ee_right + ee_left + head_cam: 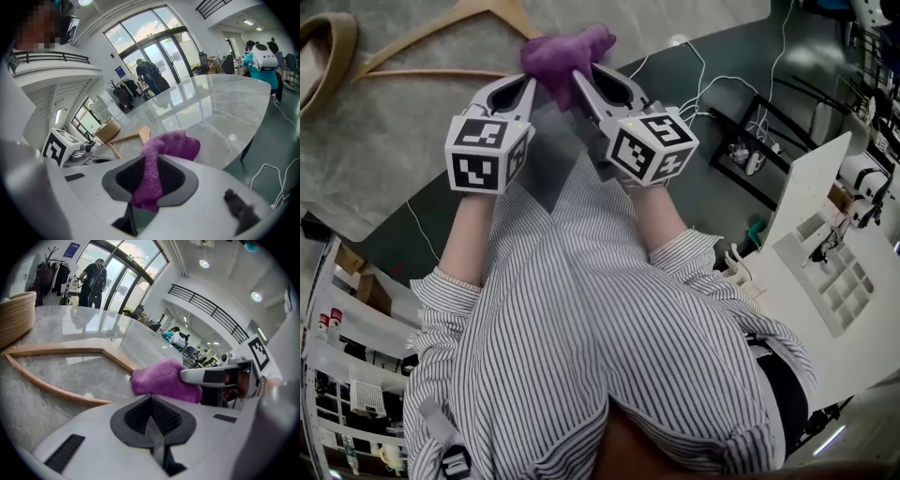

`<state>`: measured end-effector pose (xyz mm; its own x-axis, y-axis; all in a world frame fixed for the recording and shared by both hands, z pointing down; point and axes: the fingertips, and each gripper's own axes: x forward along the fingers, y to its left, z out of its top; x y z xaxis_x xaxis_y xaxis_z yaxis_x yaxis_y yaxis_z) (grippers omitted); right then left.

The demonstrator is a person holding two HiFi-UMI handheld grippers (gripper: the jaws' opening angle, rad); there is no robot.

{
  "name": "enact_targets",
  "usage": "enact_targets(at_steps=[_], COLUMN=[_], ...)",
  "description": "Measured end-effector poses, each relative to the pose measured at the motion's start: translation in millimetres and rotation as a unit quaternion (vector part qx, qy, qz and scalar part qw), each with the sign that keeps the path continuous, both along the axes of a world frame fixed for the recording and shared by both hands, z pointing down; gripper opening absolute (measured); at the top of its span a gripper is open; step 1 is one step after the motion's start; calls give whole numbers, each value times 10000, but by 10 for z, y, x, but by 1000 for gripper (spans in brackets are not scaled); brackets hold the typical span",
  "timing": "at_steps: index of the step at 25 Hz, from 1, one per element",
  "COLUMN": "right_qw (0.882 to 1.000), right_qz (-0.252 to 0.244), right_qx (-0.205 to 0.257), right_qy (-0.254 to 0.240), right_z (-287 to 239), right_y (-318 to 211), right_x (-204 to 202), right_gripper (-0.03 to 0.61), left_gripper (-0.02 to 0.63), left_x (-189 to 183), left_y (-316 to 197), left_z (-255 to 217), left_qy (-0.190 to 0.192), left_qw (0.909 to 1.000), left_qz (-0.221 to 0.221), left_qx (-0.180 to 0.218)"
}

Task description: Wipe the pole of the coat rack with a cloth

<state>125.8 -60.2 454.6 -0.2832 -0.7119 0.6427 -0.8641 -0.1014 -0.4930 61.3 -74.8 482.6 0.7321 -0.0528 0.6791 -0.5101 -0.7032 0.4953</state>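
So my right tool point(581, 89) is pinching the purple cloth point(565, 52) over the counter point(394, 141), right by the wooden rack point(56, 351), while my left tool point(528, 84) sits pressed together, empty.

left gripper point(528, 84) and right gripper point(581, 84) side by side, tips angled toward each other, marker cubes nearest the camera. purple cloth point(567, 52) bunched at the right gripper's tip, just beside the left gripper's tip. beyond both tips: light wooden rack bars point(441, 37) lying on grey marble table point(384, 150). tan basket rim point(323, 42) well off the left gripper's outer side. white cables point(698, 80) on dark floor off the right gripper's outer side. striped sleeves point(694, 258) behind the cubes.
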Motion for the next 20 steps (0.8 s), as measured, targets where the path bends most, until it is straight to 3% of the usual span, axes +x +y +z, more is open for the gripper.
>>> enact_targets(at_steps=[20], right_qw=[9960], right_qz=[-888], right_qx=[-47], right_qy=[-111], right_z=[15], right_y=[-684], right_x=[-170], right_gripper=[86], left_gripper=[9], left_x=[68], left_y=[-1], left_z=[-18], left_qy=[42], left_qw=[9985], left_qz=[452], left_qx=[-309])
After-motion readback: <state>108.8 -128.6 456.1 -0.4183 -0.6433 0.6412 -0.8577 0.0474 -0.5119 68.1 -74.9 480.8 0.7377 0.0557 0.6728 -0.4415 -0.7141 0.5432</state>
